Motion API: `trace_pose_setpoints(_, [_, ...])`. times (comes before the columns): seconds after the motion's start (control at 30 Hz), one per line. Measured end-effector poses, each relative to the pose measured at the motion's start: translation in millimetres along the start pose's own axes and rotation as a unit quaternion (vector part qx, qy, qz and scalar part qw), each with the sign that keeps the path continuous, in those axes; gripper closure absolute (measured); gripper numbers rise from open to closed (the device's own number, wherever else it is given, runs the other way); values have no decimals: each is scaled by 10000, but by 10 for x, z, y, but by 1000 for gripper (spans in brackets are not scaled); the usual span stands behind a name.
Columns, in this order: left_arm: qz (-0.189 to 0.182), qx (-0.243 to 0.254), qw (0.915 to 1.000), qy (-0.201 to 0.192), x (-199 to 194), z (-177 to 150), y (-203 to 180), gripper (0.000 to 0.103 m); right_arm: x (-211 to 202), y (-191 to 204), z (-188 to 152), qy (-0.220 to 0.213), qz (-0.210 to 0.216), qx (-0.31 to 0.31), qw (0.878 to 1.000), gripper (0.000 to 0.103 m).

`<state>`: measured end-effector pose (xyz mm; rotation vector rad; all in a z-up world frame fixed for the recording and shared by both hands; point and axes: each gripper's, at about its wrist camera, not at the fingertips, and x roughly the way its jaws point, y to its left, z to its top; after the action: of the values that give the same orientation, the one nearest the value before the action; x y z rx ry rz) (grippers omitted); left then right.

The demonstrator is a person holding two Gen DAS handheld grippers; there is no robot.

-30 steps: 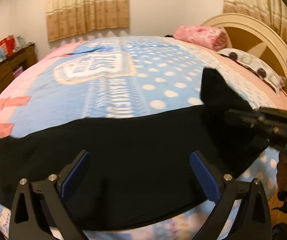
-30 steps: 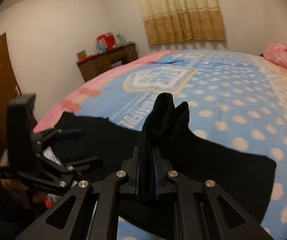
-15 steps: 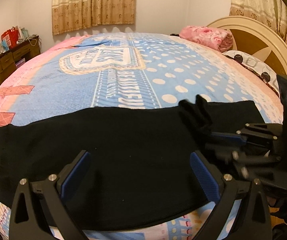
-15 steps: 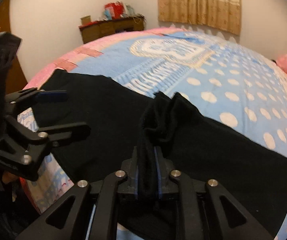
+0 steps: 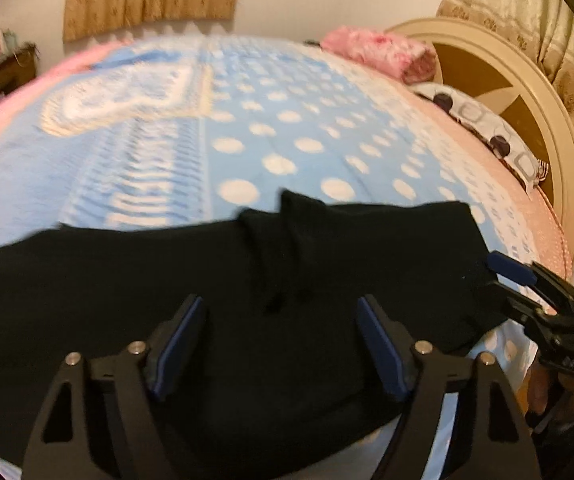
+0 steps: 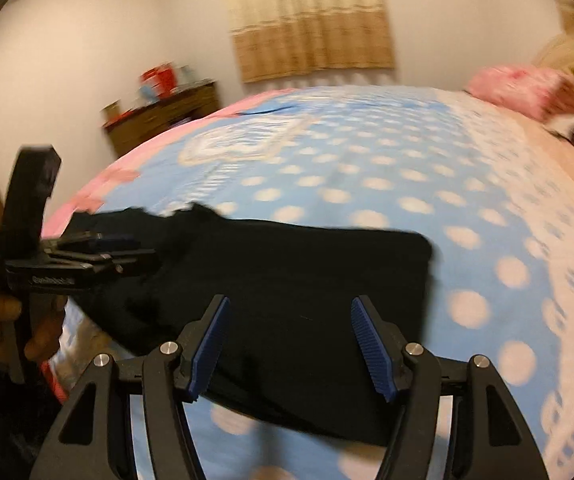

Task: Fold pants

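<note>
Blue polka-dot bedspread (image 5: 307, 136) covers the bed, and the black pants (image 5: 215, 280) lie flat across its near edge with a bunched ridge at the middle. Left hand-held gripper (image 5: 281, 344) hovers over them, jaws just narrowed but empty; right hand-held gripper (image 6: 289, 340) has just released, nothing between its pads.
</note>
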<state>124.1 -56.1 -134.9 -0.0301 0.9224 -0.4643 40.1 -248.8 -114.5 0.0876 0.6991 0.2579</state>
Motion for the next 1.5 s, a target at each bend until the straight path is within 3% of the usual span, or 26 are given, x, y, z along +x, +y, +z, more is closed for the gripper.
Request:
trace_pose_setpoints(0.07, [183, 128, 9997, -80, 40, 12, -88, 28, -41, -33, -53, -40, -85, -33, 10000, 39])
trace_pose_setpoints(0.13, [228, 229, 9994, -82, 29, 16, -124, 67, -61, 93, -117, -39, -133, -488, 9987, 39])
trace_pose_setpoints(0.2, [171, 202, 9996, -36, -8, 7, -83, 82, -87, 235, -212, -72, -137, -975, 9951, 40])
trace_pose_setpoints(0.27, [59, 151, 9999, -9, -66, -9, -27, 88, -34, 365, -265, -57, 8, -1304, 9914, 59])
trace_pose_setpoints(0.3, [10, 133, 9999, -18, -98, -22, -12, 90, 7, 402, -269, -26, 48, -1355, 9908, 62])
trace_pose_setpoints(0.37, [-3, 224, 9997, -44, -161, -60, -27, 90, 125, 428, -275, 102, 19, -1397, 9901, 69])
trace_pose_setpoints(0.5, [-28, 271, 9996, -55, -185, -82, -28, 89, 214, 472, -264, 139, -34, -1526, 9882, 72])
trace_pose_setpoints(0.77, [15, 108, 9999, -49, -44, -50, -34, 70, 218, 554, -303, 139, -175, -1886, 9818, 72])
trace_pose_setpoints(0.8, [-4, 125, 9999, -60, -39, -50, -48, 71, 216, 553, -308, 129, -168, -1864, 9822, 72])
trace_pose_setpoints(0.87, [-42, 174, 9998, -55, -38, -51, -77, 91, 222, 550, -310, 123, -163, -1848, 9826, 72])
trace_pose_setpoints(1.0, [-269, -36, 9996, 0, -146, -54, 8, 93, 199, 516, -279, 126, -84, -1707, 9852, 72])
trace_pose_setpoints(1.07, [-334, -107, 9994, -53, -259, -83, 49, 93, 164, 500, -255, 134, -40, -1652, 9862, 86])
trace_pose_setpoints(1.17, [-344, -179, 9992, -25, -328, -140, 116, 93, 100, 508, -253, 29, -13, -1626, 9867, 86])
trace_pose_setpoints(1.27, [-306, -330, 9989, 127, -164, -195, 190, 92, 233, 502, -287, 222, -44, -1644, 9861, 86])
trace_pose_setpoints(1.37, [-192, -277, 9994, 63, -177, -187, 158, 85, 254, 510, -254, 239, -69, -1629, 9863, 86])
trace_pose_setpoints(1.5, [248, -154, 9994, -160, -282, -175, 136, 57, 97, 497, -171, -17, -198, -1682, 9856, 80])
